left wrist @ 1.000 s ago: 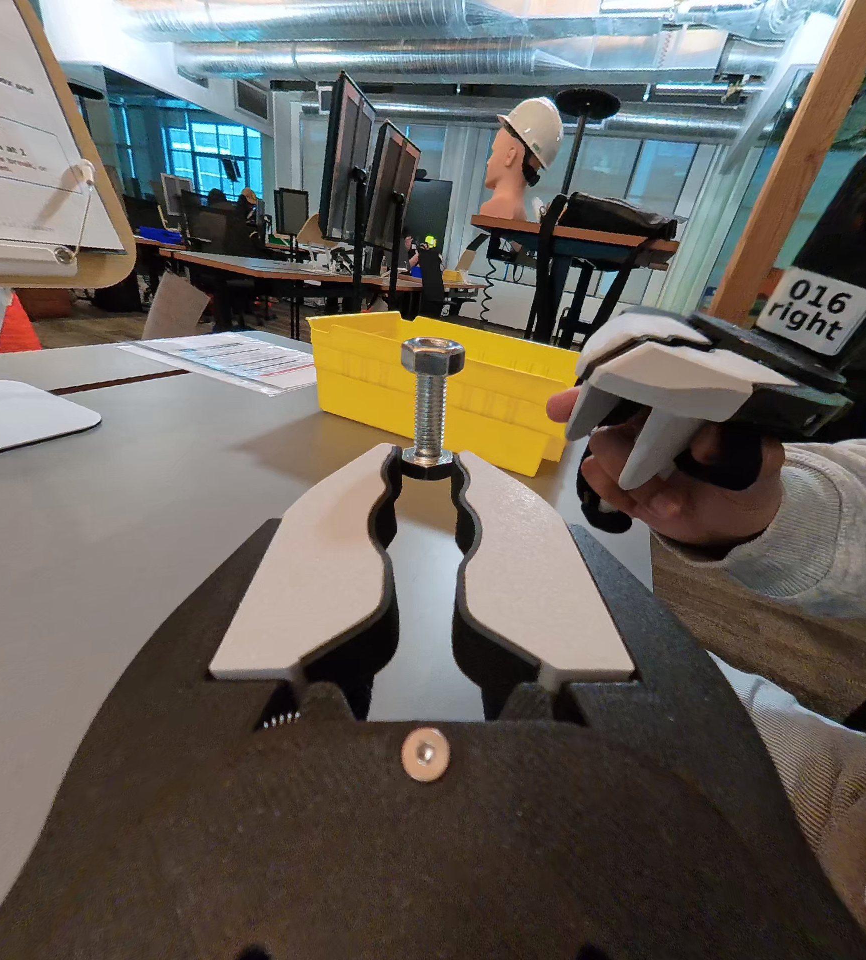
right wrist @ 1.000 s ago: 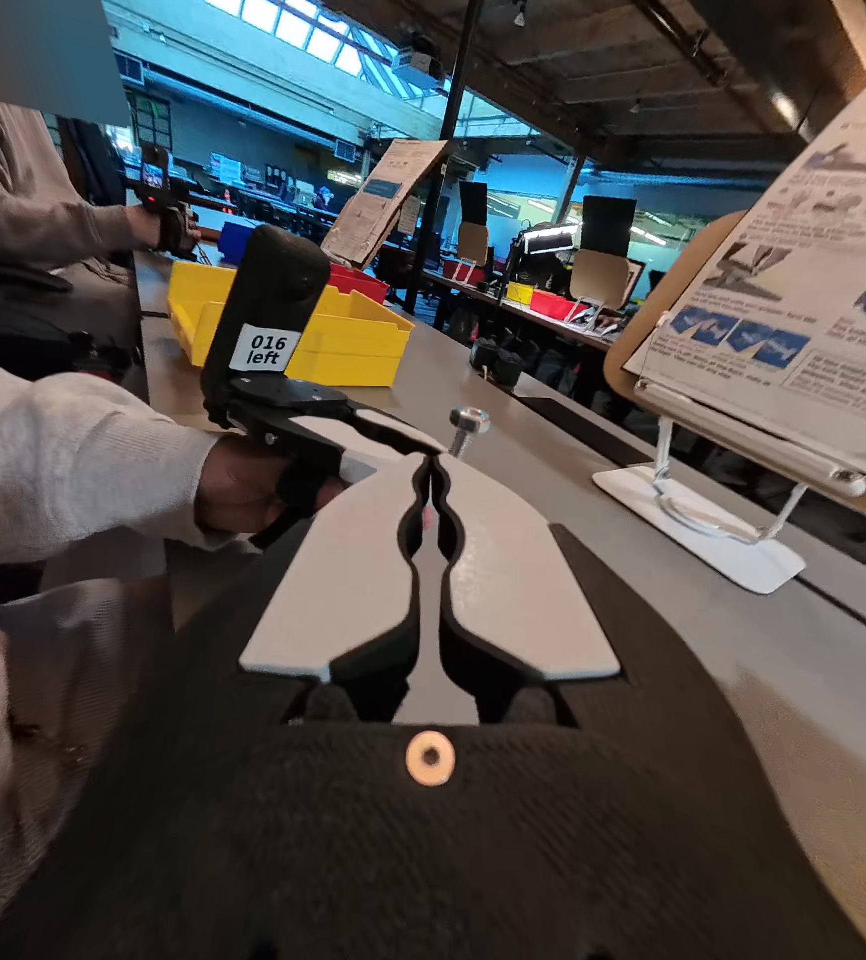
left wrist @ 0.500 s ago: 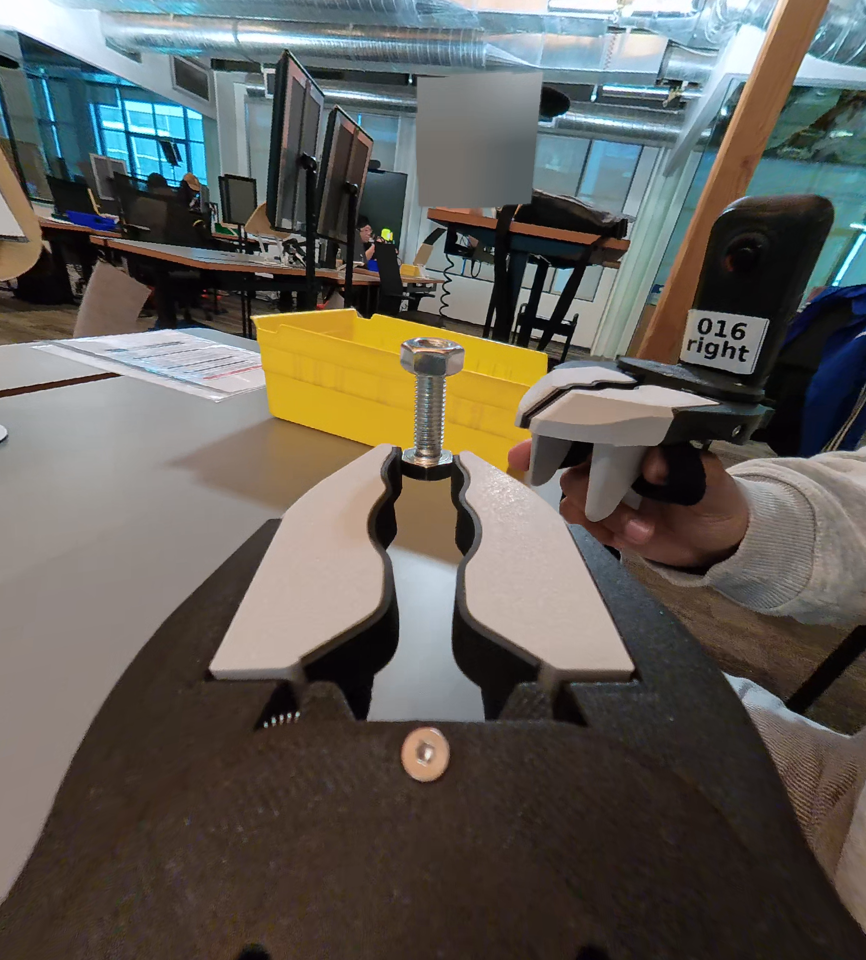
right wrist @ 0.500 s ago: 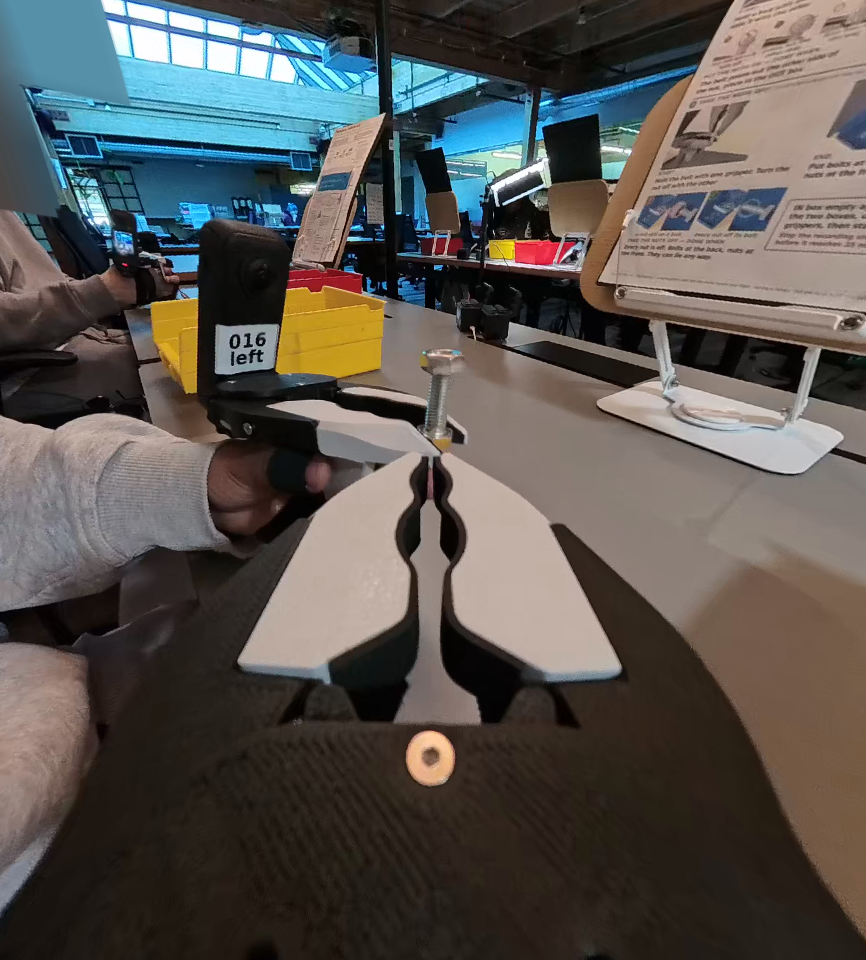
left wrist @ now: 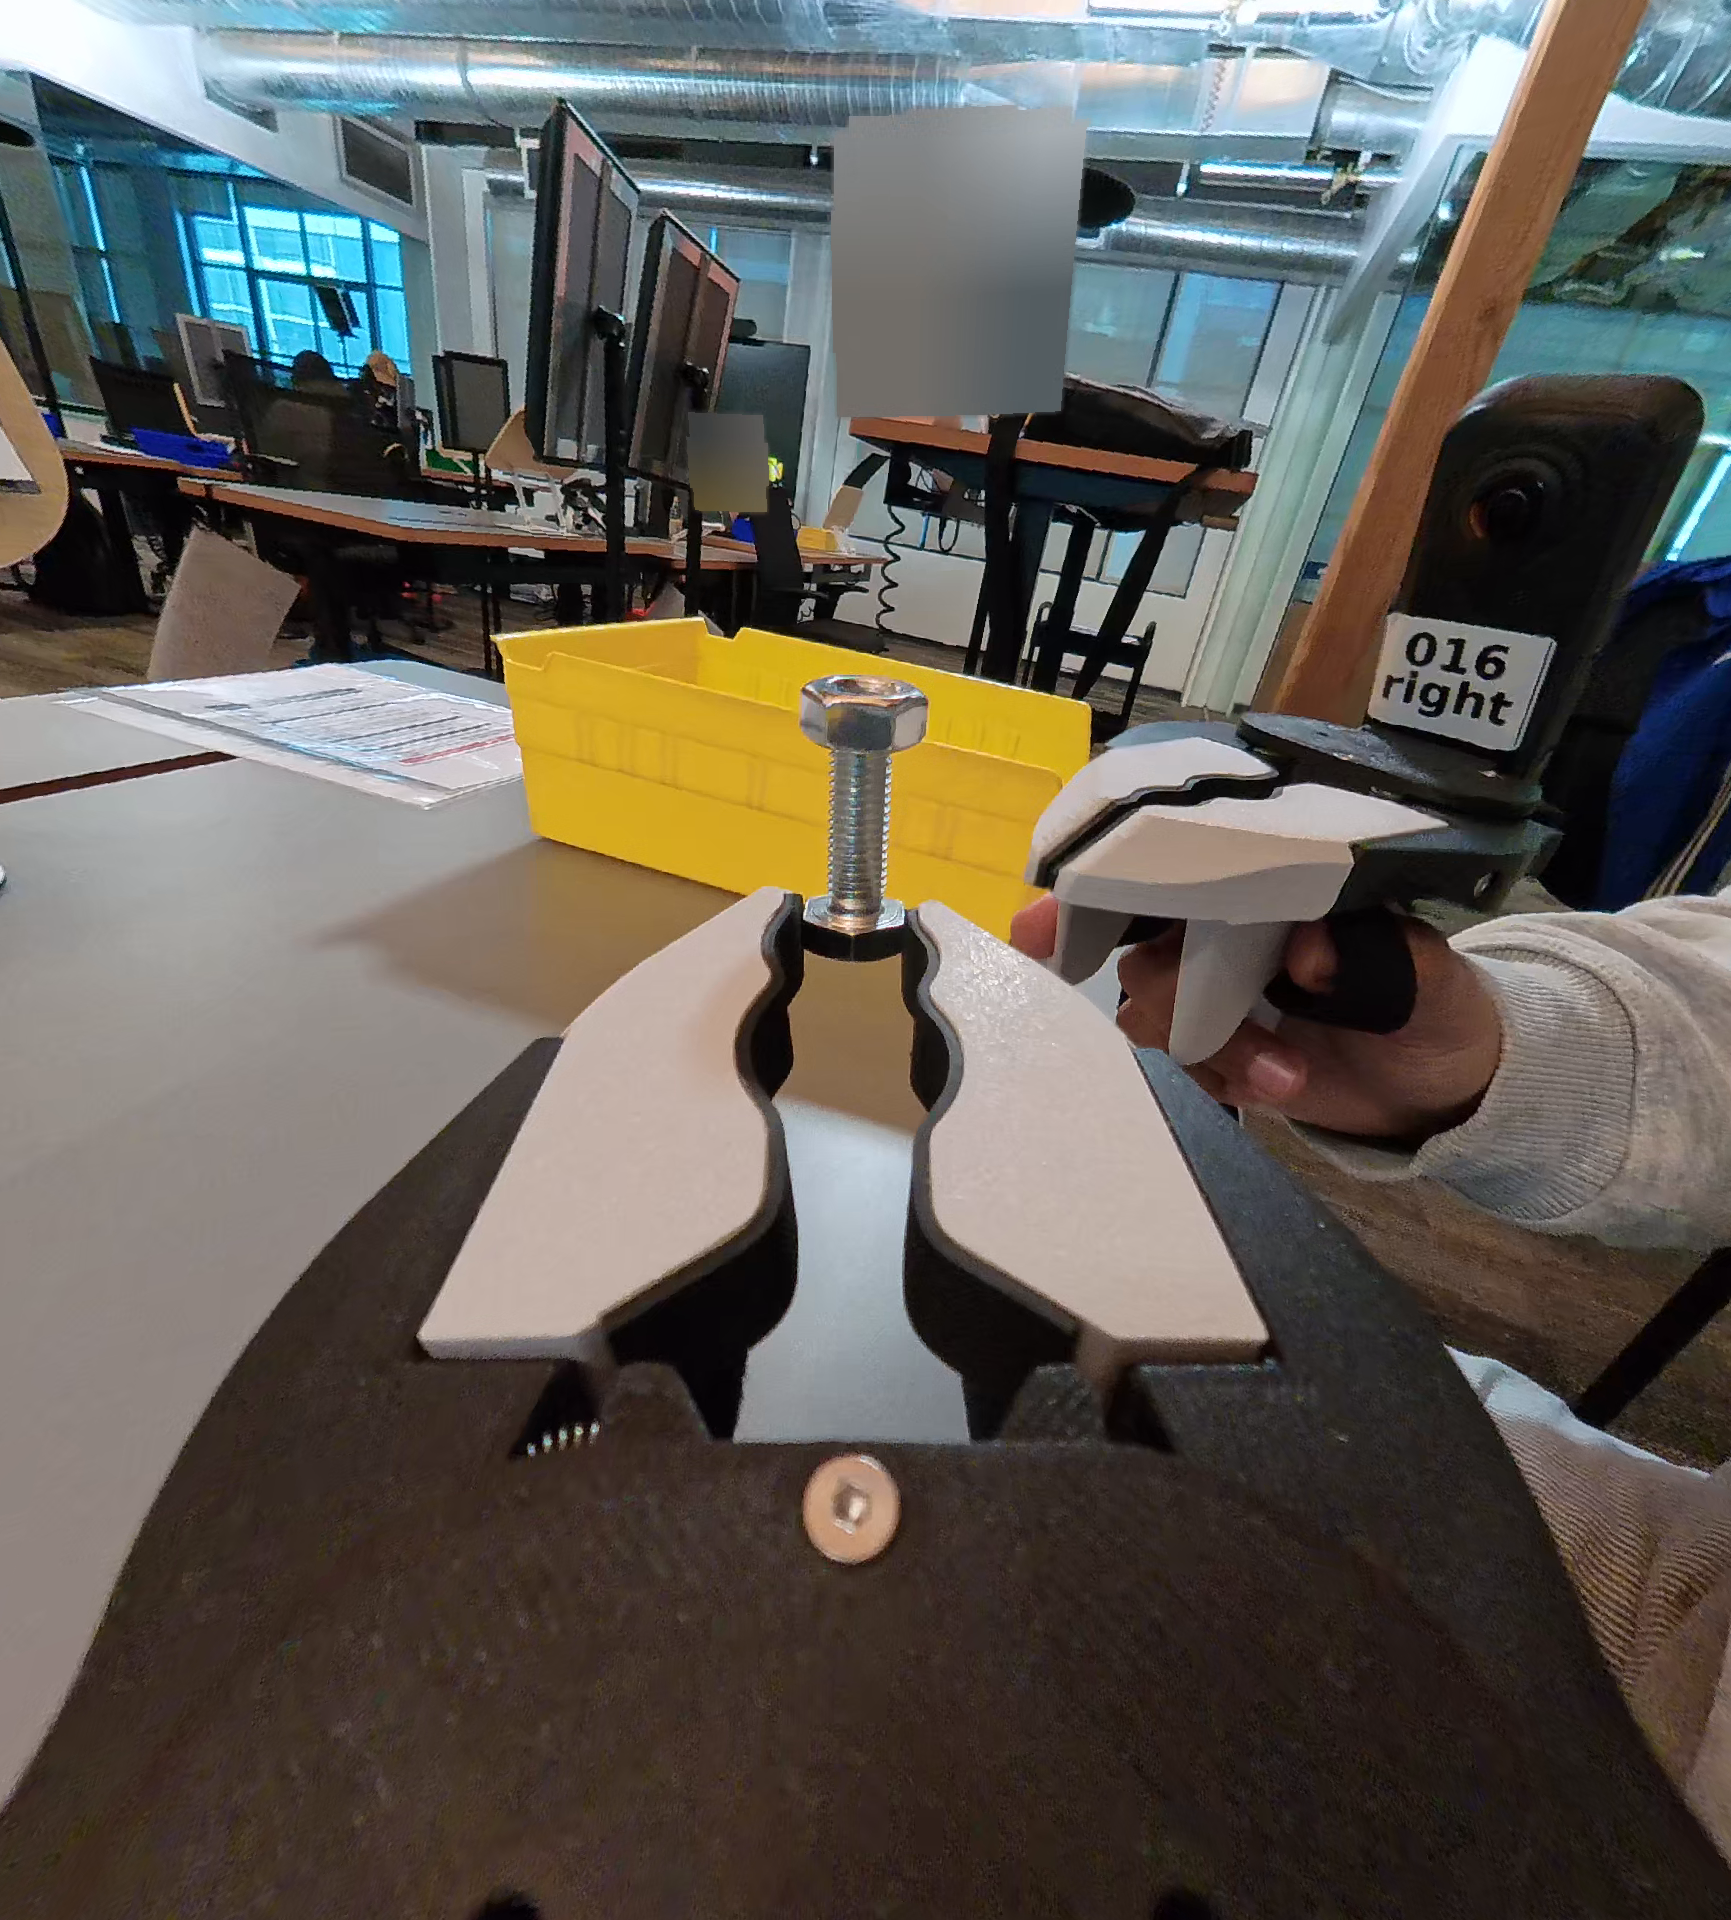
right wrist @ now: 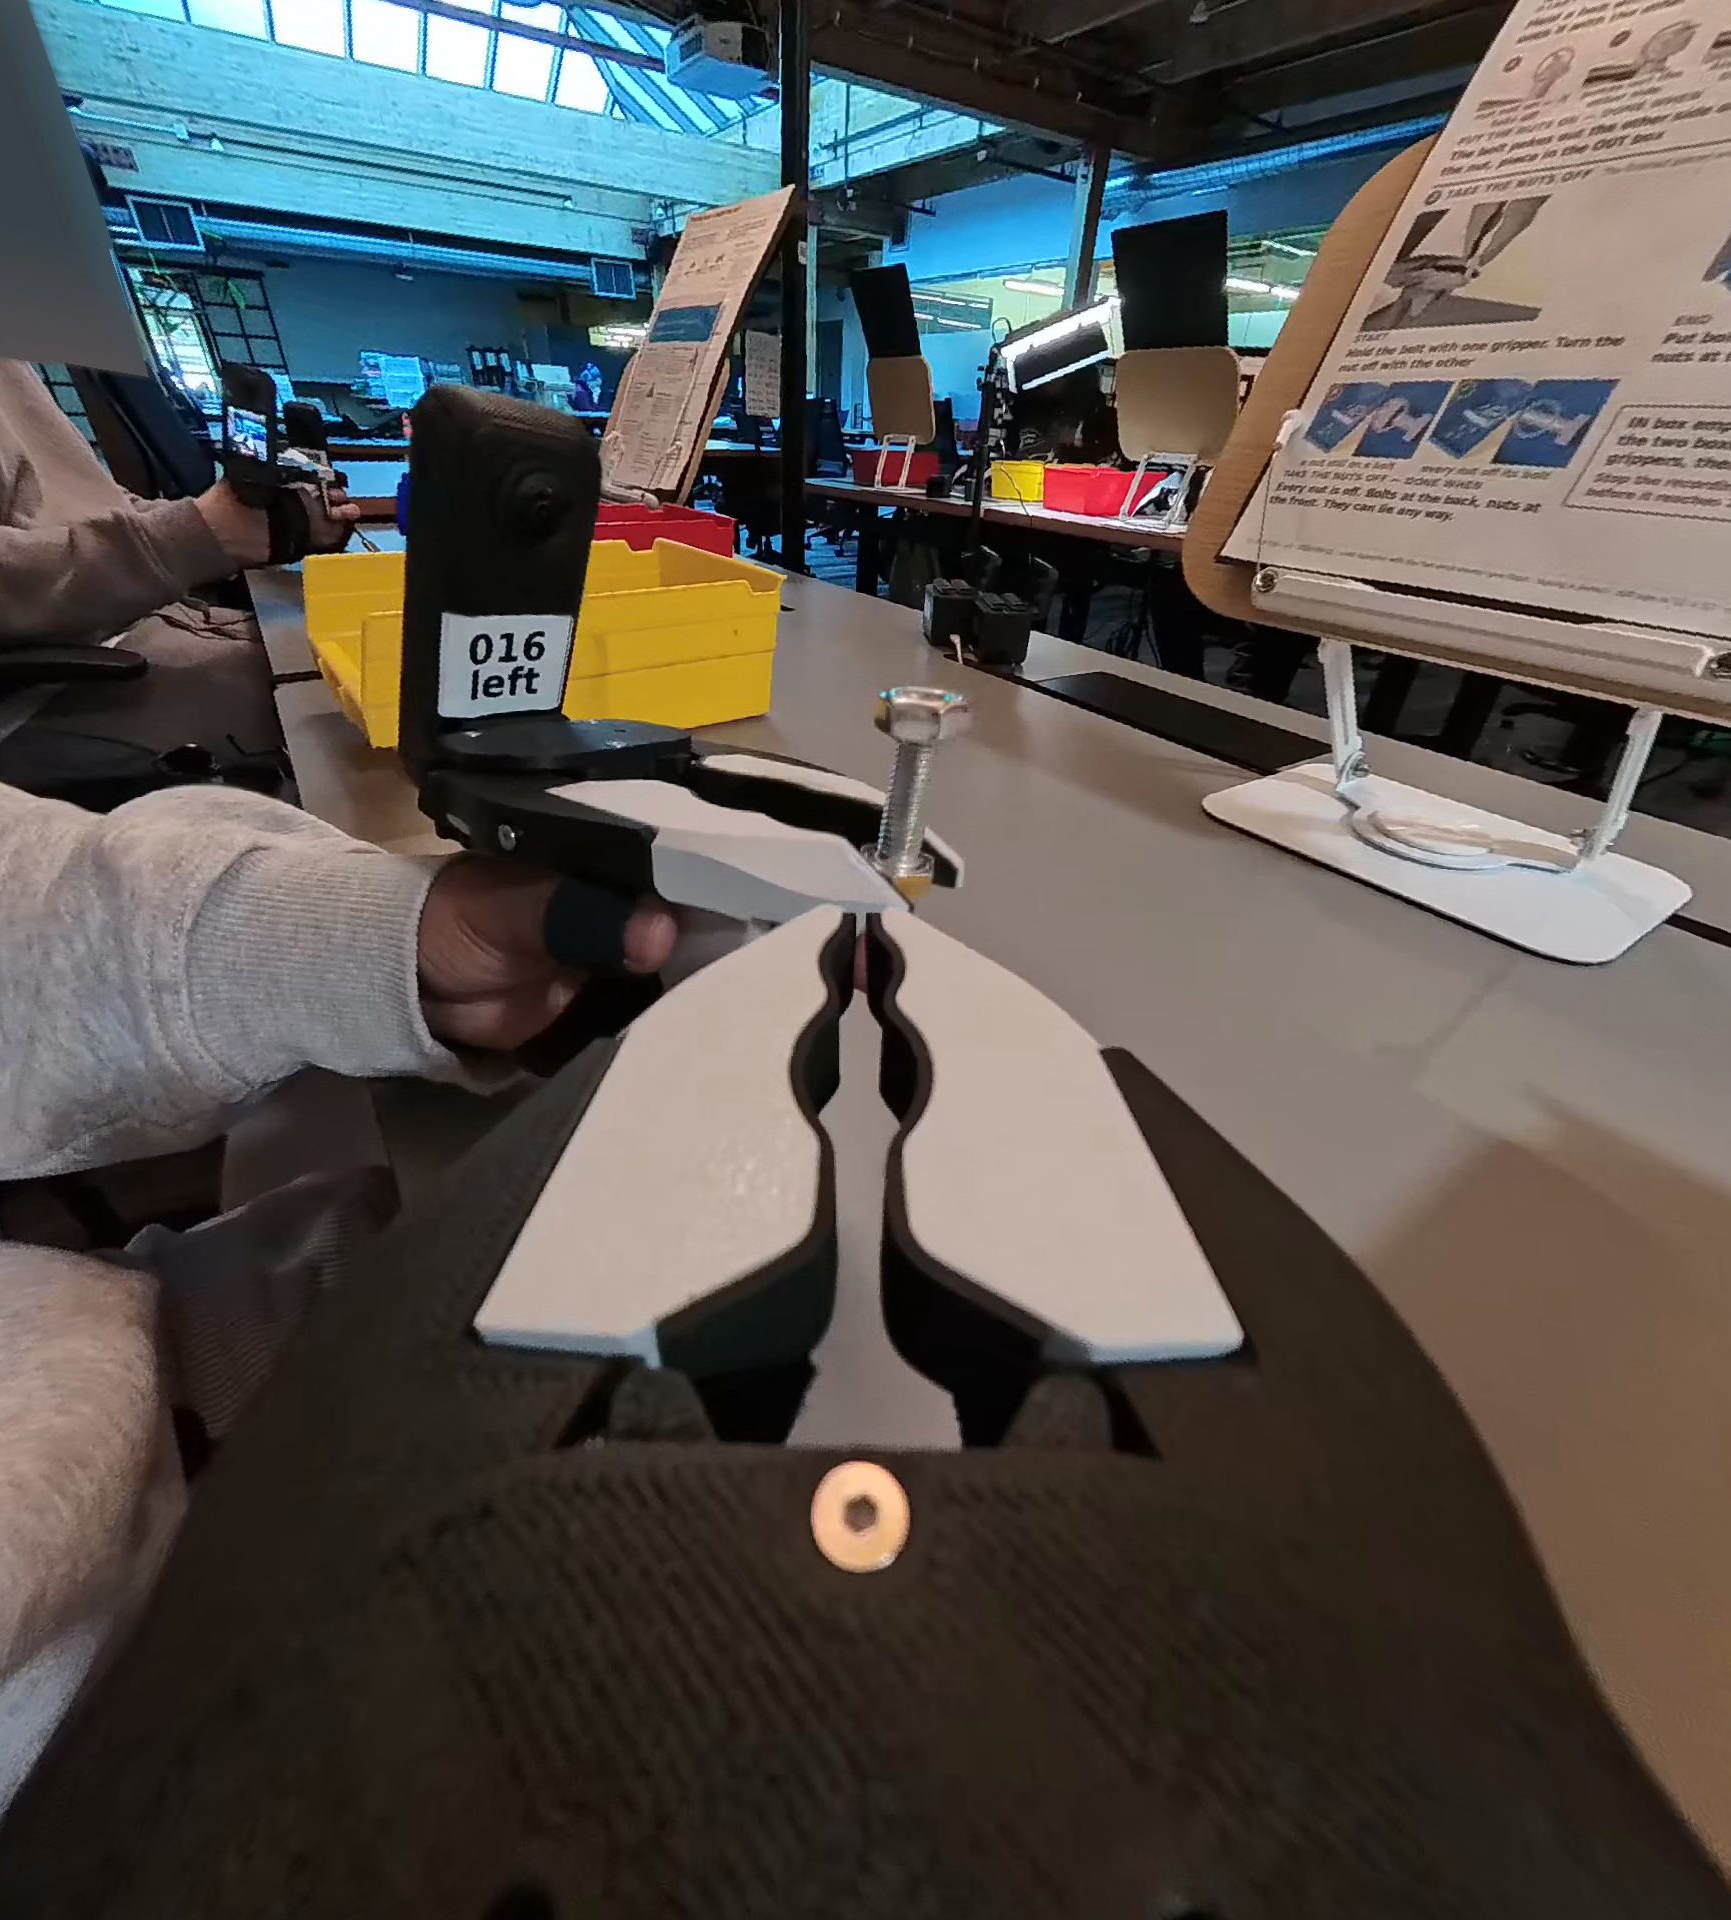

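Open-plan workshop space with ducts overhead surrounds a grey counter [left wrist: 165, 1039]. Above its near edge the left tool [left wrist: 853, 920] has its white fingers [left wrist: 653, 1091] clamped on a hex nut [left wrist: 853, 916] at the lower end of a silver bolt [left wrist: 859, 800], which stands upright, head up. Just right of it the right tool [right wrist: 859, 925] is held in a hand [left wrist: 1297, 1029] with a pale sleeve; its fingertips are drawn together with nothing between them, pointing at the nut from close by without touching. Farther back a yellow bin [left wrist: 695, 769] sits on the counter, with a laminated sheet [left wrist: 321, 727] to its left. In the right wrist view, a document stand [right wrist: 1463, 862] holding a printed page rests on the counter at far right.
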`<state>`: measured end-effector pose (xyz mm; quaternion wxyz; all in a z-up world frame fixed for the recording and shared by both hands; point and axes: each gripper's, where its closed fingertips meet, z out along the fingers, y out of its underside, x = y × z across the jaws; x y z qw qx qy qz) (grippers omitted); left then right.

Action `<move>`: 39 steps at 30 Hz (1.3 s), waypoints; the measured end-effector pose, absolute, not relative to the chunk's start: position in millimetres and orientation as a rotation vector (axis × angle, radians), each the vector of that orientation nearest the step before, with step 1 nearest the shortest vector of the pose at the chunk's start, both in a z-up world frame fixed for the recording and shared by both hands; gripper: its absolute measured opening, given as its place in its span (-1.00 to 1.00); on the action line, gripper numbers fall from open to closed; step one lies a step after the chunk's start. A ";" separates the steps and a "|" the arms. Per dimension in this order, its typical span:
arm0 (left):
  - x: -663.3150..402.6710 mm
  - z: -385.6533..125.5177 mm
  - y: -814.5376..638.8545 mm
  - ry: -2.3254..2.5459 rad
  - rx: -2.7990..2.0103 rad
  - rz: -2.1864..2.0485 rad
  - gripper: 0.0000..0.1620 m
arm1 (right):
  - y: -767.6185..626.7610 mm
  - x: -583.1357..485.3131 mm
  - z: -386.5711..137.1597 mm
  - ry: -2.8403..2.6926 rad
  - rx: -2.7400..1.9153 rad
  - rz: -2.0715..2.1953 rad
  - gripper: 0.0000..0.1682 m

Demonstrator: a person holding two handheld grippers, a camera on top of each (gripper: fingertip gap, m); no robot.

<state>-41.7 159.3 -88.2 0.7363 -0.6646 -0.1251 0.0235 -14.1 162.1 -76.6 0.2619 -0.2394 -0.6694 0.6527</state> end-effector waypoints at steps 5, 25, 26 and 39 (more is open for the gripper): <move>-43.8 -90.2 147.6 -0.296 -1.463 0.085 -0.77 | 151.4 -18.6 -76.8 -1.831 -0.634 1.804 -0.98; -48.4 -92.4 29.3 -0.571 -1.390 0.367 -0.78 | 40.7 -21.0 -72.0 -2.018 -0.288 2.026 -0.99; -47.6 -92.1 25.8 -0.580 -1.383 0.371 -0.78 | 37.3 -20.0 -72.0 -2.023 -0.267 2.020 -1.00; -50.9 -87.1 29.0 -0.574 -1.356 0.336 -0.77 | 50.3 -27.6 -71.1 -1.995 -0.345 2.034 -1.00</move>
